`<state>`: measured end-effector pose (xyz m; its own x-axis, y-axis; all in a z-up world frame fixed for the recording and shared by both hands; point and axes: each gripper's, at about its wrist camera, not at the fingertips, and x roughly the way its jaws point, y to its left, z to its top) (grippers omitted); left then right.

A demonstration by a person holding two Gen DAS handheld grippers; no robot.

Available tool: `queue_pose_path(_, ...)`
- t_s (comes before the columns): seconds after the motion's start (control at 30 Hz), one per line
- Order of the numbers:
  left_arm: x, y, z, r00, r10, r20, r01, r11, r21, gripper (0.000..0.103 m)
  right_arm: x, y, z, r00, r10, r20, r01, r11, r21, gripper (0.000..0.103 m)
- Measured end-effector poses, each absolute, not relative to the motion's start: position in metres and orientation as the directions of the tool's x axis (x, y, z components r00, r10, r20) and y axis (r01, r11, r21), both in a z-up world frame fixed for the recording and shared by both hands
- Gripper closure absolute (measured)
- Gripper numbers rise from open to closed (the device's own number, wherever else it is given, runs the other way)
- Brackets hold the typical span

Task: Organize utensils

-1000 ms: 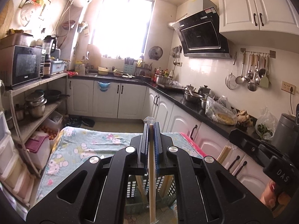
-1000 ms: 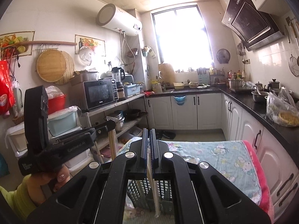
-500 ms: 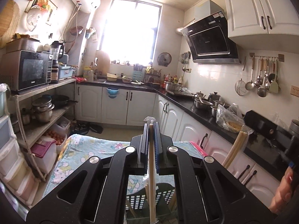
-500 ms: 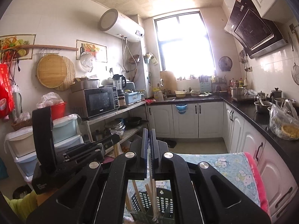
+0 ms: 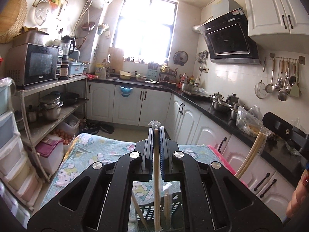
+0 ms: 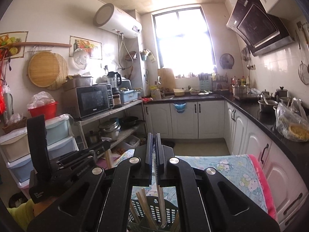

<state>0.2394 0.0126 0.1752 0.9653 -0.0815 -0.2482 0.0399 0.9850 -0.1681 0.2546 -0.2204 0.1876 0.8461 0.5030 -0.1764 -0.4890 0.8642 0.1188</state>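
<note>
My left gripper [image 5: 156, 133] is shut on a pair of wrapped chopsticks [image 5: 156, 183] that hangs down between its jaws over a black perforated basket [image 5: 173, 206]. My right gripper [image 6: 154, 137] is shut on another wrapped pair of chopsticks [image 6: 160, 203], whose lower end reaches into the same basket [image 6: 154, 212]. Loose chopsticks [image 6: 143, 199] lean inside it. In the left wrist view the right gripper [image 5: 278, 127] shows at the right edge with its pale chopsticks [image 5: 251, 154]. In the right wrist view the left gripper [image 6: 58, 170] shows at the lower left.
The basket stands on a table under a blue cartoon cloth [image 5: 100, 154] with a pink edge [image 6: 258, 176]. White cabinets and a black counter [image 5: 218, 112] with pots run along the right. A shelf with a microwave [image 5: 36, 63] and plastic drawers [image 6: 13, 145] stands left.
Both grippers have drifted across above the basket, each keeping its chopsticks. In the left wrist view the right gripper and its chopsticks have moved up and toward the right edge.
</note>
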Motion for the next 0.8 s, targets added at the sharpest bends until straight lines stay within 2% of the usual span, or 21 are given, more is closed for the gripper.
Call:
queue_pose_path(0.2,0.247,0.009,0.16,0.967,-0.067,-0.247,0.034,0.99,-0.134,0.1,0.267,-0.221,0.168,0.841,0.498,-0.21,-0.479,0.867,0.136,0.1)
queue_pose_path(0.8,0.259,-0.001,0.116,0.94,-0.097,-0.327,0.066,0.992,-0.104,0.1,0.285,-0.214,0.12,0.806,0.506,-0.307,-0.467,0.862,0.195,0.1)
